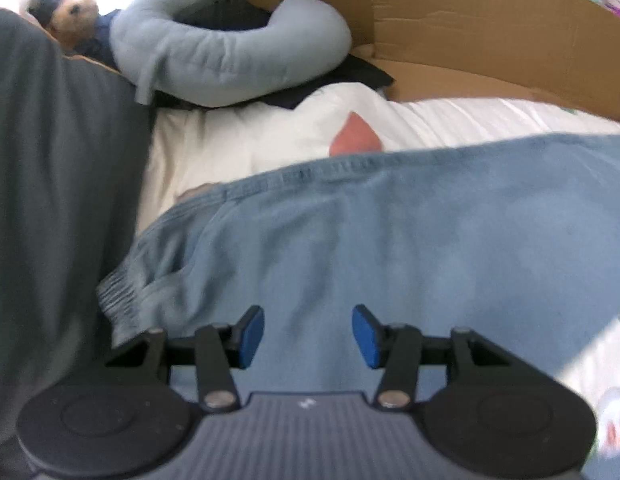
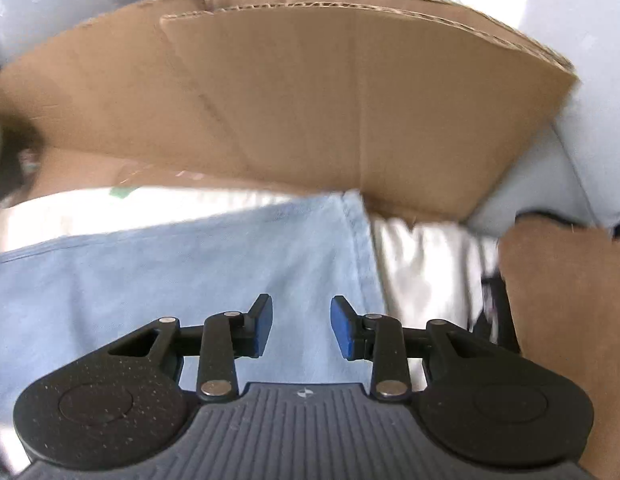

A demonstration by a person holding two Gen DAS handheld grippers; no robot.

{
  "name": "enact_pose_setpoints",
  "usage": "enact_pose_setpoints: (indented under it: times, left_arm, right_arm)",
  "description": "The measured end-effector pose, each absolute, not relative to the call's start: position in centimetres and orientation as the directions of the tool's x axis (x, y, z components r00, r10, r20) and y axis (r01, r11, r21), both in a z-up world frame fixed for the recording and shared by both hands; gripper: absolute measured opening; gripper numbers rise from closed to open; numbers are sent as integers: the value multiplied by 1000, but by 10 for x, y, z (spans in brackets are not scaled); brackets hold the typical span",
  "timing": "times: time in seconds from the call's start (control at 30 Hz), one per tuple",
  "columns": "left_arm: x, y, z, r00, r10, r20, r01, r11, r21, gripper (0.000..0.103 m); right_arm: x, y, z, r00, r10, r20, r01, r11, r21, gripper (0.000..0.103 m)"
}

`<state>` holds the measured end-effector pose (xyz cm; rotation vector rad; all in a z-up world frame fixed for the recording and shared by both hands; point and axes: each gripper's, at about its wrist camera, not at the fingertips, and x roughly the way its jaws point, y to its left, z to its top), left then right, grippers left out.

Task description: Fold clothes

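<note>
Both pairs of tongs hang above a pale blue garment, and neither has hold of it. The left tongs point(image 1: 307, 336) stand spread, their blue pads apart with only cloth showing below the gap; the right tongs point(image 2: 301, 326) are likewise spread, a little narrower, with nothing between the pads.

The blue garment point(image 1: 390, 232) lies on the bed point(image 1: 213, 148), stretched out under and ahead of both tools. Off to the left of the left tongs its gathered elastic waistband point(image 1: 121, 284) is bunched up, so it looks like a pair of trousers or shorts. Just right of the right tongs runs a straight side edge point(image 2: 356, 240), beyond which the white sheet shows.

As I judge it, the garment has been laid out fairly flat, perhaps with one fold already made, since the far edge ahead of the left tongs is tidy; I cannot tell how many layers there are. The puckered waistband end still wants smoothing, and any further fold is still to do.

Ahead of both tools stands a cardboard box point(image 2: 310, 100). Further left, beyond the left tongs, are a grey curved pillow point(image 1: 229, 60), a stuffed toy point(image 1: 69, 12), and dark grey cloth point(image 1: 49, 200) close at the left.
</note>
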<state>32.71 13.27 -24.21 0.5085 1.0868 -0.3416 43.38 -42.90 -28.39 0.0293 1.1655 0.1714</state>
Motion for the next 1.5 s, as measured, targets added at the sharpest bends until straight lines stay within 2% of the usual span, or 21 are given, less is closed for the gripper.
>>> enact_pose_setpoints:
  times: [0.07, 0.1, 0.13, 0.17, 0.37, 0.67, 0.9, 1.13, 1.5]
  left_arm:
    - [306, 142, -214, 437, -5, -899, 488, 842, 232, 55]
    - [296, 148, -198, 445, -9, -895, 468, 855, 224, 59]
    - [286, 154, -182, 453, -15, -891, 452, 866, 215, 67]
    - [277, 158, -168, 460, -20, -887, 447, 869, 212, 70]
    - [231, 166, -108, 476, 9, -879, 431, 869, 243, 70]
    - [180, 169, -60, 485, 7, -875, 414, 879, 236, 70]
    - [141, 179, -47, 493, -2, -870, 383, 898, 216, 70]
    - [120, 203, -56, 501, -5, -865, 324, 928, 183, 70]
    - [79, 232, -91, 509, 11, -861, 258, 952, 164, 70]
  right_arm:
    - [419, -436, -267, 370, 170, -913, -138, 982, 127, 40]
    - [411, -441, -258, 370, 188, -910, -139, 979, 146, 41]
    - [402, -446, -249, 368, 211, -906, -141, 975, 170, 46]
    - [392, -451, -240, 362, 227, -904, -148, 972, 185, 47]
    - [343, -476, -194, 340, 297, -893, -199, 950, 240, 47]
    - [280, -516, -161, 367, 361, -857, -180, 932, 316, 47]
    - [238, -543, -139, 428, 409, -806, -191, 913, 362, 47]
    - [194, -563, -129, 465, 441, -768, -196, 897, 396, 47]
    - [135, -587, -156, 420, 438, -795, -240, 898, 369, 47]
